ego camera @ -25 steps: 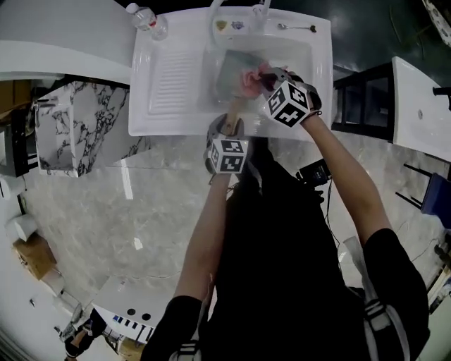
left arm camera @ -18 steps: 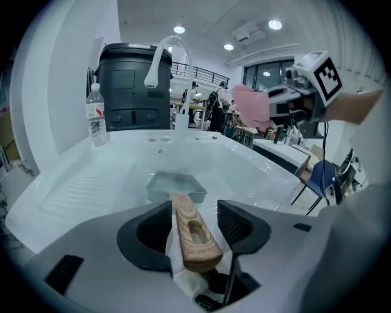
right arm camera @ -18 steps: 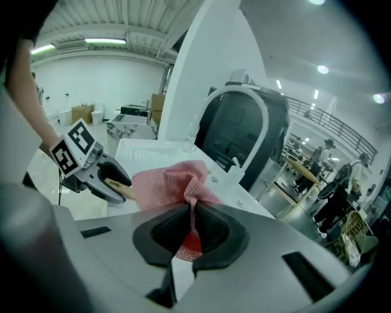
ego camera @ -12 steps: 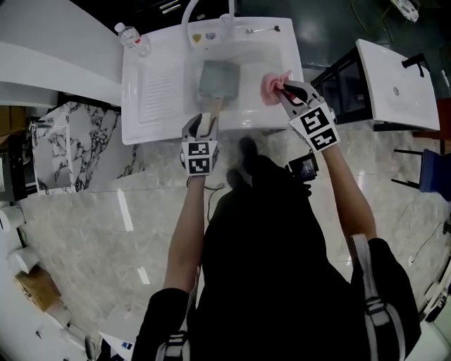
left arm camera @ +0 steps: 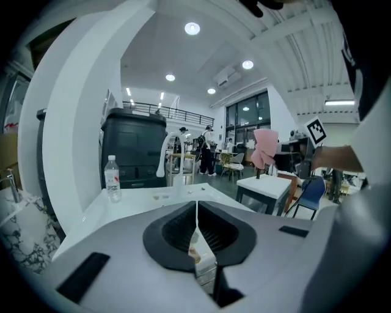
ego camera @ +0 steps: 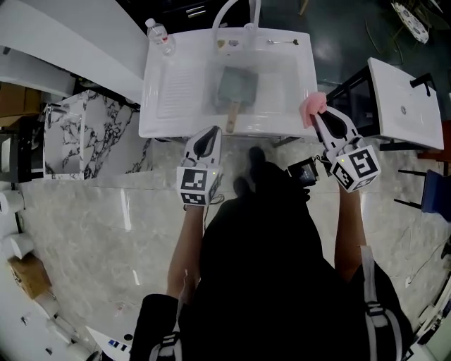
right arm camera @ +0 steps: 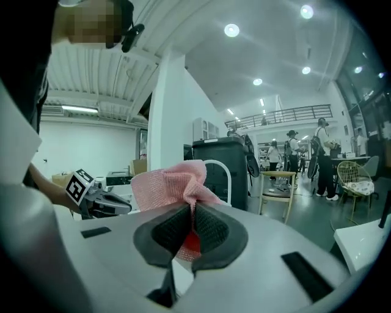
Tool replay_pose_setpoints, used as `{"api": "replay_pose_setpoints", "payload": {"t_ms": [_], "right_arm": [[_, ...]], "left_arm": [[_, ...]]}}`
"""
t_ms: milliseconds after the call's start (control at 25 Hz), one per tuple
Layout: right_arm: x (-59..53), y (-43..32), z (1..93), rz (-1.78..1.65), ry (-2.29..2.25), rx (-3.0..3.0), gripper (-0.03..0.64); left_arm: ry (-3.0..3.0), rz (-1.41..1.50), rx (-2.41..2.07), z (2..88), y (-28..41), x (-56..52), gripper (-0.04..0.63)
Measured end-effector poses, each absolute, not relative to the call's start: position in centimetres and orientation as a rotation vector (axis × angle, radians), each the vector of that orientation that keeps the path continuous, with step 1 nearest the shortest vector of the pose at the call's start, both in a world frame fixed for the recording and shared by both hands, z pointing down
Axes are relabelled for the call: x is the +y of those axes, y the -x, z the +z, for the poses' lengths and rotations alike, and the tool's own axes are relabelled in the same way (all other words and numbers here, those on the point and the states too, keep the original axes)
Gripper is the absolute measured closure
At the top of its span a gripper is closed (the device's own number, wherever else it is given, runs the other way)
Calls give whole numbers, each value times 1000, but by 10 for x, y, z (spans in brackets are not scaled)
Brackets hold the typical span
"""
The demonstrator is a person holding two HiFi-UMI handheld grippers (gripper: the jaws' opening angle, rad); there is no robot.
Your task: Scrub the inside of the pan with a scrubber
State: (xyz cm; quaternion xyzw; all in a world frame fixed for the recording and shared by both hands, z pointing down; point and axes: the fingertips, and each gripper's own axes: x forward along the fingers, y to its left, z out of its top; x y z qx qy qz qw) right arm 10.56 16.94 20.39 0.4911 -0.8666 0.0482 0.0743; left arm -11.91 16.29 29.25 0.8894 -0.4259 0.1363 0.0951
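Note:
The grey square pan (ego camera: 237, 86) lies in the sink basin (ego camera: 292, 77), its wooden handle (ego camera: 231, 118) pointing toward me. My left gripper (ego camera: 211, 132) hovers just short of the sink's front edge, clear of the handle; its jaws (left arm camera: 197, 205) are shut with nothing between them. My right gripper (ego camera: 316, 114) is out past the sink's right front corner, shut on the pink scrubber (ego camera: 313, 104). In the right gripper view the scrubber (right arm camera: 174, 182) bunches up above the closed jaws (right arm camera: 190, 209). The left gripper view shows the scrubber (left arm camera: 265, 147) raised off to the right.
A water bottle (ego camera: 161, 37) stands at the sink's back left by the ribbed draining board (ego camera: 173, 84). The faucet (ego camera: 230, 13) and a spoon (ego camera: 283, 42) are at the back rim. A white table (ego camera: 405, 106) stands right; a marble block (ego camera: 81, 134) stands left.
My left gripper let go of the pan handle, drew back and shut empty. My right gripper carried the scrubber out of the basin to the right, past the sink's edge.

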Motion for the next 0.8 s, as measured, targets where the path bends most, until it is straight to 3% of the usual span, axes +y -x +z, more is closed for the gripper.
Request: {"api": "replay_pose_setpoints", "payload": {"t_ms": [360, 800], "right_arm": [[208, -65, 168, 81, -1346, -2687, 583], [224, -57, 165, 76, -1334, -2706, 583]], "left_arm": [[-2698, 236, -1191, 230, 116, 186, 557], [-2719, 254, -1184, 227, 120, 195, 557]]}}
